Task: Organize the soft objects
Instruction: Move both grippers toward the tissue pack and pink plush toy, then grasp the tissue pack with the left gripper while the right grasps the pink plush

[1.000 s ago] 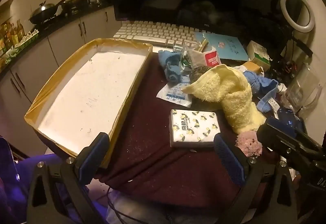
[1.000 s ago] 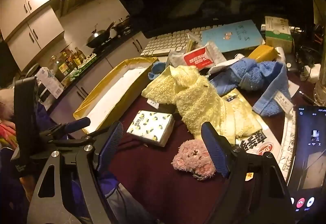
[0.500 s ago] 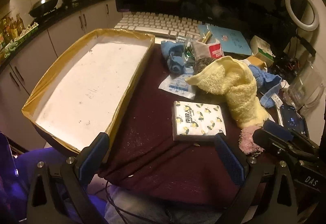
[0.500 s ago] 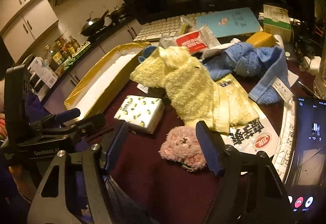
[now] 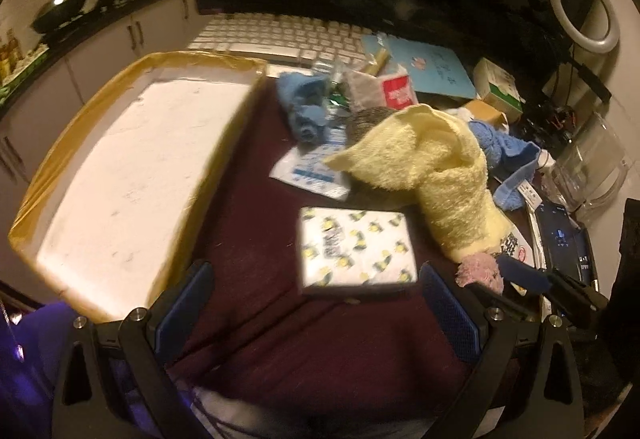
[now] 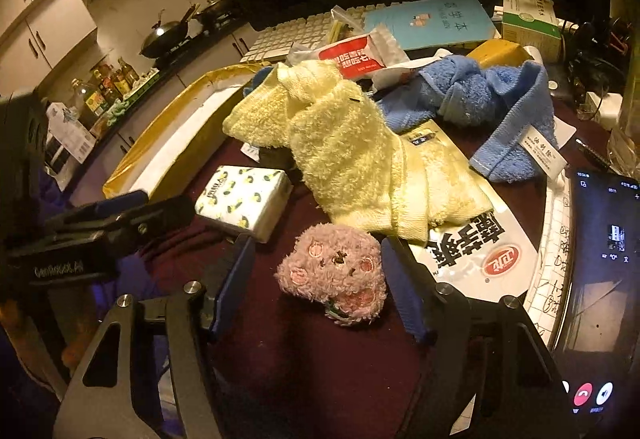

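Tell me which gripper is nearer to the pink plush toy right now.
Right. The right gripper has its open jaws, just closing, on either side of the pink plush toy, not yet pressing. The left gripper sits off beside it, facing the tissue pack.

On your left gripper [image 6: 120,207] you can read "GenRobot.AI"; the packets' Chinese print stays illegible.

**Colours on the dark red cloth**

A pale yellow towel [image 6: 352,155] is lying beside a blue towel [image 6: 492,107]. The fuzzy toy [image 6: 336,275] is showing pink. The tissue pack [image 5: 356,249] is wearing yellow lemons on white. The tray [image 5: 48,167] is showing gold rims and a white floor.
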A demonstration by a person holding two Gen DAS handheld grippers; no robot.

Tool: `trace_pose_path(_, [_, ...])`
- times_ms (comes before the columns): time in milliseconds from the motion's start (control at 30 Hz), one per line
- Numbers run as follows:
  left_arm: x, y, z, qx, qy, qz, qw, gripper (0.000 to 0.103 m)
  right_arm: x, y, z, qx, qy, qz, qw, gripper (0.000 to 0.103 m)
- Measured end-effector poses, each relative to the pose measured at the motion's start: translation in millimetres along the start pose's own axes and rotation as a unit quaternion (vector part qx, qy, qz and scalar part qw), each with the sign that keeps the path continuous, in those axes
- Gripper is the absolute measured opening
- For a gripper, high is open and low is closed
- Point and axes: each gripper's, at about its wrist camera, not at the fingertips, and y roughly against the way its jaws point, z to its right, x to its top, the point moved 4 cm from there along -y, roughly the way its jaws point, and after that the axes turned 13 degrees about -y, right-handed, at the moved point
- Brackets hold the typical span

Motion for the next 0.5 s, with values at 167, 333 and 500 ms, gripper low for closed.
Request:
trace_pose_path(167, [9.6, -22.2, 11.7, -0.011, -0.016, -0.014, 0.9997, 0.102, -2.5, -3.1, -0.9, -0.016, 0.006, 0.001, 1.0, 0.057])
trace_pose_path(333, [4.8, -49.5, 10.9, -0.014, -0.007, -0.05, 0.9986, 0.102, -2.0, -6.3, -0.8, -0.023, 0.009, 0.002, 1.0, 0.052])
trace_pose_path(500, [-0.5, -51.2, 10.1, 0.003, -0.018, -0.048, 0.9987, 0.102, -2.5, -9.9, -0.4, -0.026, 0.012, 0.001, 1.0, 0.052])
